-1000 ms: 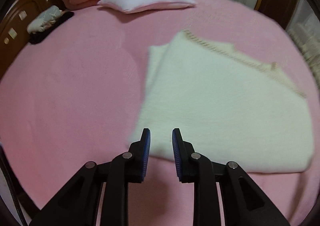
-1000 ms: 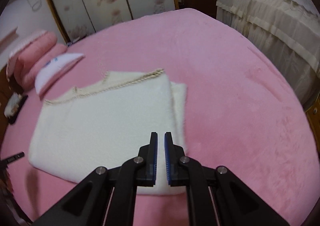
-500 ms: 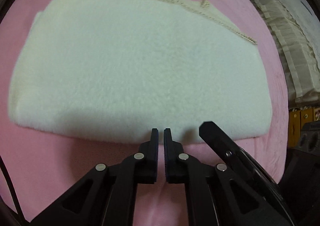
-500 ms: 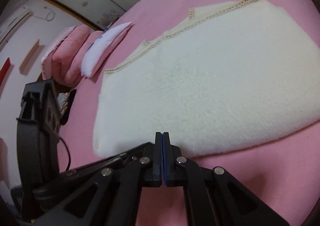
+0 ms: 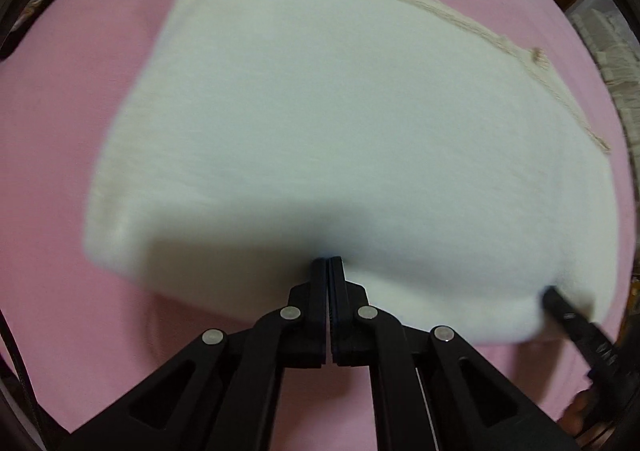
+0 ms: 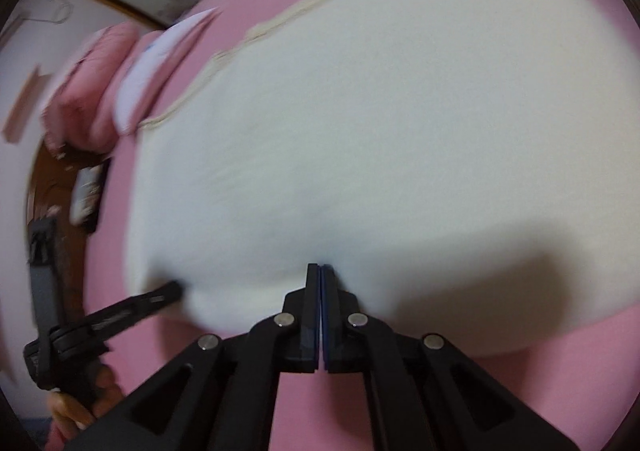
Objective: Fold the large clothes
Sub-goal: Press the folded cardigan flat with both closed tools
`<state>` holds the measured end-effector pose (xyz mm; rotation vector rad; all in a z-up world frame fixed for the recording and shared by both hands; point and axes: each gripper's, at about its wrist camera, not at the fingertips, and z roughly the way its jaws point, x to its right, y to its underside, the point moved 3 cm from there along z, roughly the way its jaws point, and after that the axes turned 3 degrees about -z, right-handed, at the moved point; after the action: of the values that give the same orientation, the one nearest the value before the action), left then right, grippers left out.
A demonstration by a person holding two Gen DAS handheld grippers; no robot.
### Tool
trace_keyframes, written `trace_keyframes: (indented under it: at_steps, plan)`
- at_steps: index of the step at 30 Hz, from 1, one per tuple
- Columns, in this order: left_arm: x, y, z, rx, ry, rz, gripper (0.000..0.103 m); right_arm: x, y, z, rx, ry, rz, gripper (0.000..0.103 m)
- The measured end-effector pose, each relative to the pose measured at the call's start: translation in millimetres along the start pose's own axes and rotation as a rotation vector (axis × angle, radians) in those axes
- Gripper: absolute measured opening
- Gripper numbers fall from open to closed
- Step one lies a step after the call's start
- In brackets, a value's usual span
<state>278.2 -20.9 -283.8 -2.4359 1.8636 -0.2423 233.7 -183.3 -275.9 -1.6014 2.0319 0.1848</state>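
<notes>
With both pairs of jaws pressed together, each tool sits at the near edge of the folded cream garment [image 5: 340,123].

Left gripper [image 5: 328,260]: jaws pressed flat against each other, blue pad faces just showing as a thin line between them. Tips meet the garment's near edge, in the shadow they cast on it; whether any cloth is caught between the pads cannot be told, as no fabric shows in the seam. Jaws have just been closing, and nothing is seen between them.

Right gripper [image 6: 321,265]: jaws likewise pressed together, a thin blue line between the pads. Tips touch the garment's near edge, further toward its right end than the left tool. Cloth between the pads: cannot tell. These jaws have also just been closing.

Cross-views: in the left wrist view the right tool's black finger lies on the garment's near right corner; in the right wrist view the left tool's black finger reaches the garment's near left corner, with a hand [image 6: 76,407] around its grip.

Garment: folded into a thick rectangle, fleecy, with beige stitched trim [image 5: 460,15] along its far edge. It lies flat on the pink bedspread [image 5: 72,99], which surrounds it on all sides. Beyond the garment's far left corner: a white pillow [image 6: 160,67] and a rolled pink quilt [image 6: 84,99]. Both views are motion-blurred.
</notes>
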Motion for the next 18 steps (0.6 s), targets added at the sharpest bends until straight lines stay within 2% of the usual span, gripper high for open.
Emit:
trace_keyframes:
  at_steps: [3, 5, 8, 10, 11, 12, 13, 15, 16, 17, 18]
  plan:
    - [-39, -9, 2, -0.014, -0.011, -0.068, 0.002, 48, -3, -22, 0.014, 0.015, 0.077, 0.000]
    - [-63, -17, 0, -0.019, -0.010, -0.131, 0.001, 64, -4, -38, 0.019, 0.078, 0.072, 0.000]
    - [-89, -25, -2, 0.007, -0.076, -0.148, 0.001, 90, -8, -69, 0.061, 0.281, 0.050, 0.000]
    - [-95, -25, 0, 0.002, -0.068, -0.153, 0.001, 114, -11, -86, 0.084, 0.414, 0.101, 0.000]
    - [-93, -25, 2, 0.002, -0.071, -0.149, 0.001, 123, -12, -92, 0.092, 0.437, 0.127, 0.000]
    - [-88, -24, 1, 0.006, -0.095, -0.129, 0.001, 129, -12, -96, 0.098, 0.419, 0.156, 0.000]
    - [-99, -27, -4, 0.012, -0.112, -0.113, 0.001, 129, -13, -96, 0.095, 0.418, 0.172, 0.000]
    - [-83, -23, -9, 0.028, -0.128, -0.083, 0.001, 117, -12, -96, 0.103, 0.449, 0.168, 0.000]
    - [-75, -20, -11, 0.023, -0.094, -0.076, 0.001, 105, -12, -95, 0.126, 0.423, 0.148, 0.000]
    - [-64, -15, -12, 0.002, -0.024, -0.077, 0.001, 94, -11, -92, 0.144, 0.364, 0.140, 0.001]
    - [-51, -10, -12, -0.019, 0.052, -0.075, 0.001, 79, -7, -87, 0.164, 0.251, 0.135, 0.001]
